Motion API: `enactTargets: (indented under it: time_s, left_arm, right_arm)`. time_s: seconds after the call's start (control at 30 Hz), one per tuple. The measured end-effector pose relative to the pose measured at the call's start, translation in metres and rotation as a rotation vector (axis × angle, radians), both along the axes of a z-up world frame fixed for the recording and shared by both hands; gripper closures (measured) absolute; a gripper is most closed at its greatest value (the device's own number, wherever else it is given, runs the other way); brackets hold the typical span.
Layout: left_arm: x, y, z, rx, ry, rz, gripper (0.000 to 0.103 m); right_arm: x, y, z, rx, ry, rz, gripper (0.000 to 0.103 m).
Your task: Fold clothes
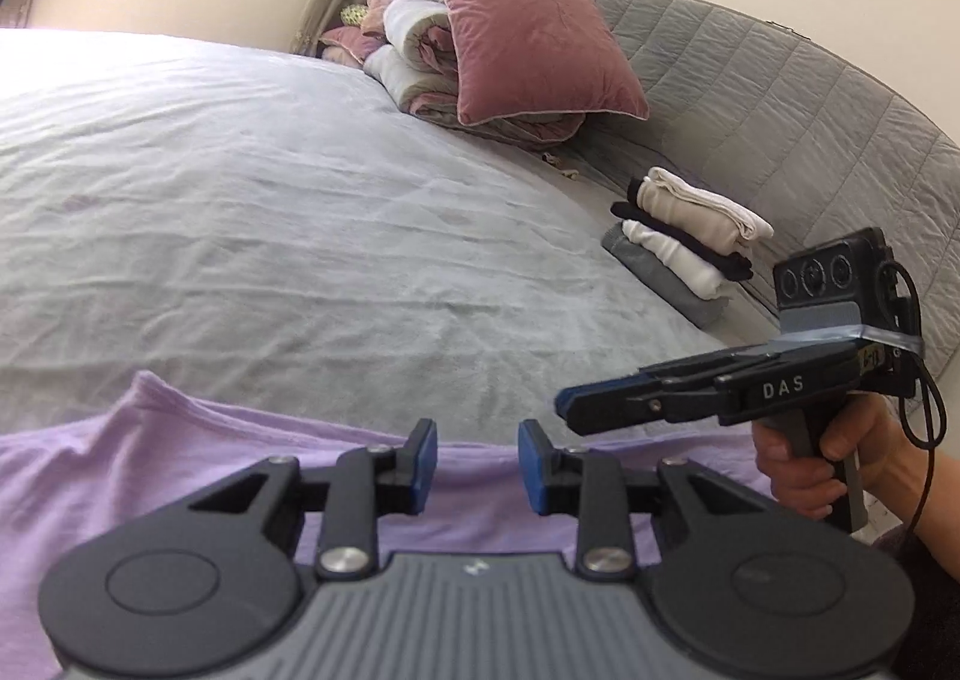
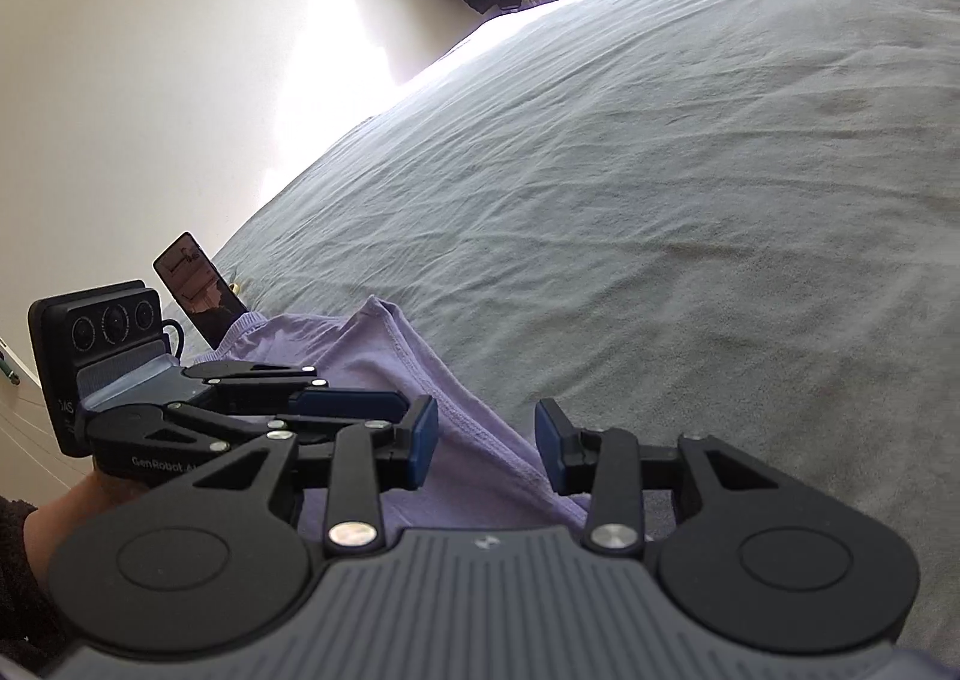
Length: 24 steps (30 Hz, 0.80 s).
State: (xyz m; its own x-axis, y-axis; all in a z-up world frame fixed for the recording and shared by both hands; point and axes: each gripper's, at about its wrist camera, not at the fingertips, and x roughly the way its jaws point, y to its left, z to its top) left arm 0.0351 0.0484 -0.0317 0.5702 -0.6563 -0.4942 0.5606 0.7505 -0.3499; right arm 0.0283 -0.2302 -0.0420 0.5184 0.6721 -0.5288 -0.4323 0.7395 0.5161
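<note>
The lilac shirt (image 1: 180, 476) lies on the near edge of the bed (image 1: 300, 212), spread flat across the grey cover with one corner peaked up at its far left side, and its stitched hem runs diagonally under my right hand-held gripper (image 2: 486, 449). My left hand-held gripper (image 1: 477, 464) hovers over the near middle of the shirt with its blue pads apart and nothing pinched between them; the cloth shows through the gap below. My right hand-held gripper is likewise parted, its pads clear of the cloth, with the hem passing beneath the gap. In the left wrist view it juts in from the right, just beside the left one, with my right hand (image 1: 834, 470) wrapped around its handle. Farther along the right side of the bed, well apart from the shirt, sits a stack of folded clothes (image 1: 690, 242) in cream, black, white and grey, close against the quilted grey headboard (image 1: 780, 98). Beyond it, at the far end, a mauve pillow (image 1: 528, 32) leans on a rolled duvet (image 1: 414, 44). A phone (image 2: 198, 290) stands tilted at the left edge of the bed, just beyond the shirt.
</note>
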Motion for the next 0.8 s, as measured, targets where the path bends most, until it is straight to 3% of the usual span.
enactTargets:
  time_s: [0.2, 0.43, 0.5, 0.53, 0.67, 0.8]
  left_arm:
    - [0.021, 0.034, 0.003, 0.206, -0.083, 0.228, 0.062]
    - [0.037, 0.034, -0.016, 0.248, -0.048, 0.222, 0.063]
    - [0.038, 0.029, -0.022, 0.256, -0.054, 0.239, 0.079]
    - [0.036, 0.028, -0.022, 0.255, -0.070, 0.251, 0.096]
    - [0.022, 0.024, -0.017, 0.247, -0.178, 0.318, 0.099]
    - [0.031, 0.015, -0.027, 0.334, -0.128, 0.344, 0.095]
  right_arm:
    - [-0.004, -0.006, 0.003, -0.052, -0.015, -0.027, 0.063]
    - [-0.015, -0.010, 0.007, -0.101, -0.034, -0.054, 0.063]
    - [-0.021, -0.008, 0.009, -0.136, -0.054, -0.056, 0.063]
    - [-0.024, -0.007, 0.010, -0.158, -0.068, -0.060, 0.063]
    - [-0.043, -0.003, 0.011, -0.298, -0.151, -0.106, 0.063]
    - [-0.059, 0.004, 0.010, -0.359, -0.207, -0.090, 0.063]
